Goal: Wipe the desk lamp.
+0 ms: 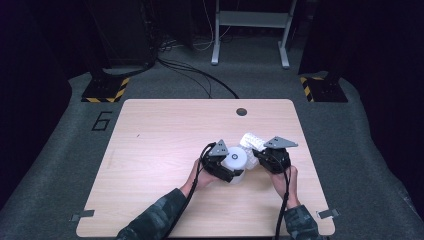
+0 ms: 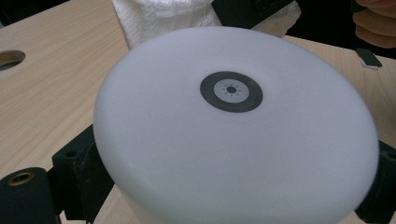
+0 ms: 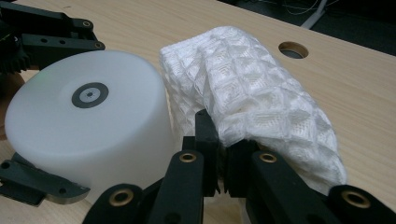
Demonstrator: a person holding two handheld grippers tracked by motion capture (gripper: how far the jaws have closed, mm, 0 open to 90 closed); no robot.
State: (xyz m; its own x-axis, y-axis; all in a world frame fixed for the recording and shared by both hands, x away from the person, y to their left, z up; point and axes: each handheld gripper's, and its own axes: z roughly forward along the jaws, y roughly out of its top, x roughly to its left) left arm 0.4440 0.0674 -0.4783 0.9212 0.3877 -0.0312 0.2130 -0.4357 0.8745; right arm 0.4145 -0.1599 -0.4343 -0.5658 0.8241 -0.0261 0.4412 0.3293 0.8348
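Here both forearms reach in from the near edge of the wooden tabletop [image 1: 160,130], hands close together. The left tool [image 1: 223,162] clamps a smooth, white, round tub [image 3: 84,116] from both sides. The right tool [image 3: 219,158] pinches a quilted white cloth [image 3: 252,93] lying against the tub.

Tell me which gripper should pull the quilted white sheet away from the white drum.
Right. The right gripper is already shut on the quilted white sheet, pinching its edge. The left gripper is clamped around the white drum, so it can hold that steady.
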